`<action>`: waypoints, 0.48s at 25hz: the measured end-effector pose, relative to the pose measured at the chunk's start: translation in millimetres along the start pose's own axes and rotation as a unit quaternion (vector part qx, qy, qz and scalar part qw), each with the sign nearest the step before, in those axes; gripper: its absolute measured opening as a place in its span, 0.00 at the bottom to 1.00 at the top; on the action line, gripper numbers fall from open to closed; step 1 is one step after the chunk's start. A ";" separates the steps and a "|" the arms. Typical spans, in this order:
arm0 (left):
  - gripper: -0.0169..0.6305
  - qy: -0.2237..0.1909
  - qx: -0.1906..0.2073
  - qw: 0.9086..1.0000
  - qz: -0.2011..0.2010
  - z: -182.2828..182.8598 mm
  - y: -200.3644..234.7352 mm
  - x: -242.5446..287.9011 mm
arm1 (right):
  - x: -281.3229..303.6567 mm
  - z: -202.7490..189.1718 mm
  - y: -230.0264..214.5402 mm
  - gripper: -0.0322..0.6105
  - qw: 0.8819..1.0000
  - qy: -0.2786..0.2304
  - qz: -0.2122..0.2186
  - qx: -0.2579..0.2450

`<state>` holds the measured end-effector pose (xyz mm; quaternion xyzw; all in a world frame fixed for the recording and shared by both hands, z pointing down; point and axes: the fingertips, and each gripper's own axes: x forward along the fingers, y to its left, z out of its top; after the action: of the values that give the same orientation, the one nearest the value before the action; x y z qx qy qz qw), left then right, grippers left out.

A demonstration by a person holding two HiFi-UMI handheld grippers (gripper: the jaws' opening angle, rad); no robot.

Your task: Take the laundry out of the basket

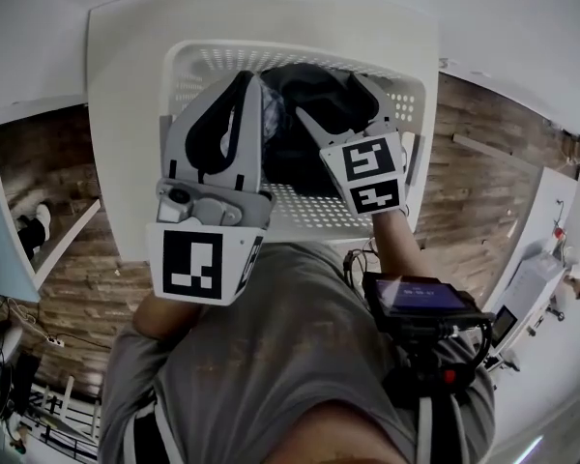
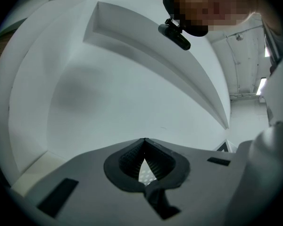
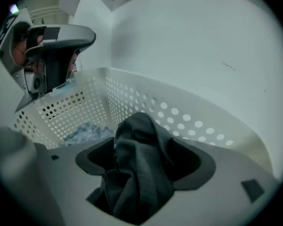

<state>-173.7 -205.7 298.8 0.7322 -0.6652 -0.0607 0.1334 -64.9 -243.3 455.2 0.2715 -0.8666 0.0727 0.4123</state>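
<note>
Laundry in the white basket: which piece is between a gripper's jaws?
The dark grey cloth, bunched between the open jaws of the right gripper. The light blue cloth lies apart on the floor of the white perforated basket.

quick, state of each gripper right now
left gripper: shut, nothing in it
right gripper: open, dark grey garment draped loose between its jaws

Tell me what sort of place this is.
Probably an indoor room set up for sorting laundry; whether it is a home or a test space is unclear. A white perforated plastic laundry basket holding dark grey cloth sits on a white table, over wood-plank flooring beside plain white walls.
</note>
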 end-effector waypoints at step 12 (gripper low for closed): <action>0.04 0.007 -0.021 1.000 0.014 -5.9 20.1 3.8 | 14.1 -13.9 -17.3 0.32 0.998 0.050 -0.040 -0.029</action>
<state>-190.9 -210.4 310.3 0.7203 -0.6730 -0.0673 0.1540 -53.6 -258.8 473.2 0.2898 -0.8350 0.0447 0.4656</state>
